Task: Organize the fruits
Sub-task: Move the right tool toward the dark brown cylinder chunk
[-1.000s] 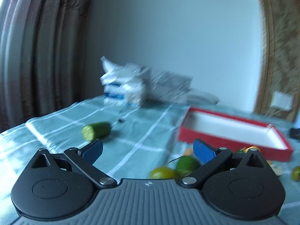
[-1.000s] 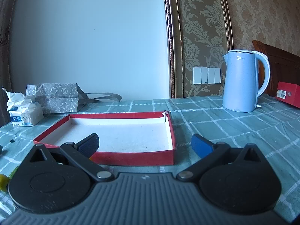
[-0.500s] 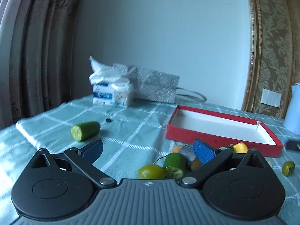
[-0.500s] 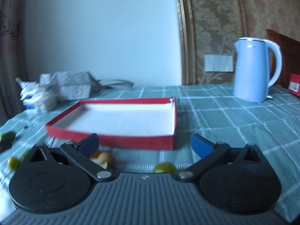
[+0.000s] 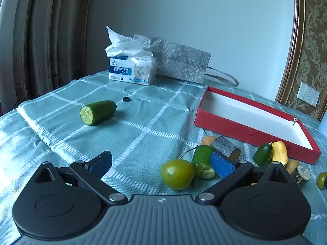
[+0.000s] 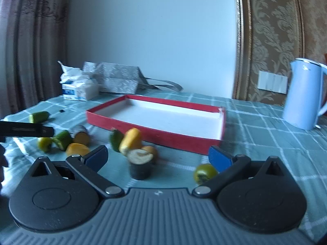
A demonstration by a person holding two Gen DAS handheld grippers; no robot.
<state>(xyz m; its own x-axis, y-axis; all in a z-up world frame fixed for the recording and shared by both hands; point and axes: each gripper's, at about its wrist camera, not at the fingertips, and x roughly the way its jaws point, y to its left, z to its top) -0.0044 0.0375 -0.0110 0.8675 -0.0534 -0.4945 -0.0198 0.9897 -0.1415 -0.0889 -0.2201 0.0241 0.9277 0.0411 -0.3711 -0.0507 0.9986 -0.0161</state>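
Note:
An empty red tray (image 5: pixel 241 128) with a white inside lies on the green checked tablecloth; it also shows in the right wrist view (image 6: pixel 163 130). Several fruit pieces lie in front of it: a round green fruit (image 5: pixel 177 174), a green piece (image 5: pixel 202 154), a grey-skinned chunk (image 5: pixel 225 147), and a green and yellow pair (image 5: pixel 271 153). A cut cucumber half (image 5: pixel 97 111) lies apart at the left. My left gripper (image 5: pixel 161 164) is open, just above the cloth beside the round green fruit. My right gripper (image 6: pixel 158 158) is open, with a dark cut chunk (image 6: pixel 140 166) between its fingers' line and a small green fruit (image 6: pixel 204 173) by its right finger.
A tissue pack (image 5: pixel 132 69) and a grey patterned bag (image 5: pixel 179 61) stand at the back by the wall. A light blue kettle (image 6: pixel 304 89) stands at the right. Curtains hang at the left. A small dark cap (image 5: pixel 126 99) lies near the cucumber.
Both grippers have pulled back and tilted down, so the fruit pile in front of the tray has come into view. Both stay open.

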